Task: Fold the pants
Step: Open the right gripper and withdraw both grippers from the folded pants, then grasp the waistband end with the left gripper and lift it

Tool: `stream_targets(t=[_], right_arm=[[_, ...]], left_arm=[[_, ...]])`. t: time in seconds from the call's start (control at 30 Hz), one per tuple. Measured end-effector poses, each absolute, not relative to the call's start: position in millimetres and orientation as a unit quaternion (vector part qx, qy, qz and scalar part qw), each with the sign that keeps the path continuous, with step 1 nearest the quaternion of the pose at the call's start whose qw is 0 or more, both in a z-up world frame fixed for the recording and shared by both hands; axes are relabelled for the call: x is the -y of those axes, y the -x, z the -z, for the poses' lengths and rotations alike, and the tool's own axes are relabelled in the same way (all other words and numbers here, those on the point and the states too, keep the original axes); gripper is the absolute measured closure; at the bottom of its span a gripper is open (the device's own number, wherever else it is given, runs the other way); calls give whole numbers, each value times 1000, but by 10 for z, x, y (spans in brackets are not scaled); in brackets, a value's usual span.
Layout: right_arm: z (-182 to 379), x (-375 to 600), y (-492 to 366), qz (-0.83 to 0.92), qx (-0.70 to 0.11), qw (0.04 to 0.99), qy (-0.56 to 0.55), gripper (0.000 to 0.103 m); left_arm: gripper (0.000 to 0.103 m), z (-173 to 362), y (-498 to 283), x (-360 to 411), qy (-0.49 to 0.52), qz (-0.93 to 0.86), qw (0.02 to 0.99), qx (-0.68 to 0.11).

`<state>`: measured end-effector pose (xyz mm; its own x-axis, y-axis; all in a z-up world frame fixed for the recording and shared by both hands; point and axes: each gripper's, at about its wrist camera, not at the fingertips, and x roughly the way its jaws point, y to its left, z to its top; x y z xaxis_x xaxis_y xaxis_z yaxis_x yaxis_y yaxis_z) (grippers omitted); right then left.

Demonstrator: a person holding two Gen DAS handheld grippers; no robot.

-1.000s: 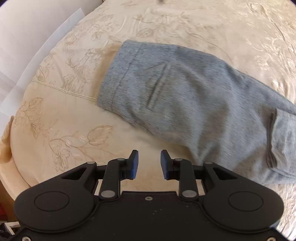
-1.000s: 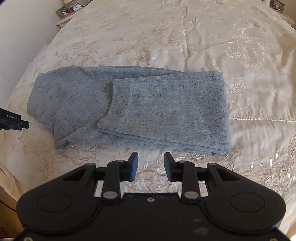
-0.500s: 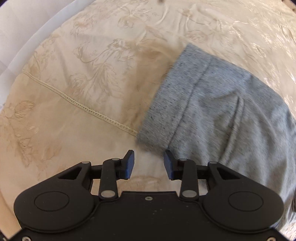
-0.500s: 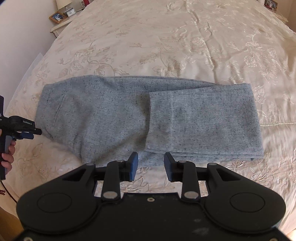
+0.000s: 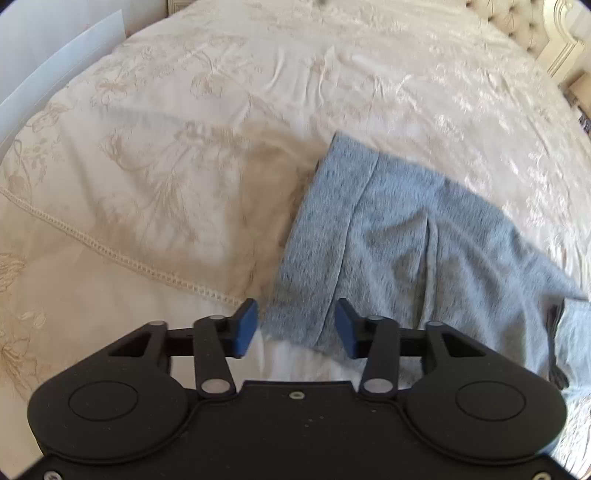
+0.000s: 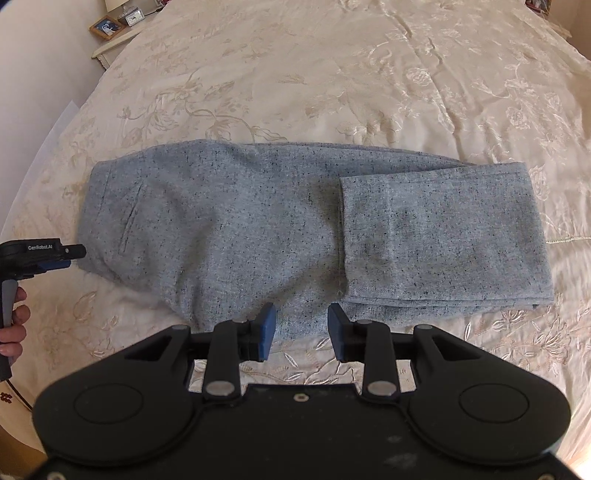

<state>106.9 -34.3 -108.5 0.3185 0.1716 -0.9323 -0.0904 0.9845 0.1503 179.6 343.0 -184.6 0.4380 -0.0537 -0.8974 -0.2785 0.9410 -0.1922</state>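
Now the grey sweatpants (image 6: 258, 225) lie flat on the embroidered bedspread (image 6: 332, 74), cuffs already doubled back over the legs, and the left gripper (image 5: 293, 325) has closed in from the side until its spread fingers straddle the waistband corner (image 5: 295, 314), ready to pinch. The right gripper (image 6: 301, 328), fingers likewise apart and empty, has advanced to the pants' near edge. A picture frame (image 6: 107, 26) and clock (image 6: 134, 16) stand well beyond the waistband; nothing obstructs.

The grey speckled knit pants (image 6: 258, 221) lie across the cream embroidered bedspread (image 6: 332, 74); their folded-over legs lie on their right part, waistband at their left end.
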Motion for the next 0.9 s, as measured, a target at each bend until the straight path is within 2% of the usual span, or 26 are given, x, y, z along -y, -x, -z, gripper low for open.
stream_targets(t=[0.17, 0.27, 0.3, 0.43, 0.5, 0.6, 0.67, 0.7, 0.73, 0.8, 0.83, 0.9], right_arm=[[1098, 254, -1119, -82, -582, 809, -29, 70], [1132, 194, -1136, -84, -586, 805, -29, 70], [1149, 172, -1139, -86, -589, 803, -28, 70], [1194, 93, -1139, -92, -599, 795, -24, 70], [1180, 76, -1131, -95, -599, 795, -23, 70], [1146, 89, -1122, -93, -595, 798, -26, 70], [1140, 110, -1129, -92, -595, 798, -29, 70], [1138, 124, -1130, -92, -595, 798, -30, 70], [1135, 139, -1133, -92, -594, 799, -32, 70], [1133, 169, -1143, -95, -592, 799, -37, 70], [1137, 183, -1152, -97, -591, 800, -40, 70], [1143, 215, -1166, -100, -591, 799, -47, 70]], left_arm=[[45, 2040, -2116, -3458, 162, -68, 819, -546], [31, 2214, -2287, -3448, 149, -55, 815, -557], [20, 2258, -2320, -3464, 155, -48, 814, -557], [5, 2429, -2430, -3534, 190, -20, 799, -570], [1, 2454, -2445, -3458, 171, -6, 800, -575], [1, 2445, -2451, -3373, 152, -1, 804, -575], [5, 2428, -2447, -3393, 166, 0, 801, -576], [17, 2397, -2438, -3401, 173, 6, 800, -574], [39, 2349, -2422, -3410, 182, 15, 800, -571], [58, 2260, -2400, -3435, 206, 28, 794, -571], [66, 2215, -2394, -3445, 209, 27, 793, -572], [70, 2088, -2351, -3442, 209, 26, 797, -567]])
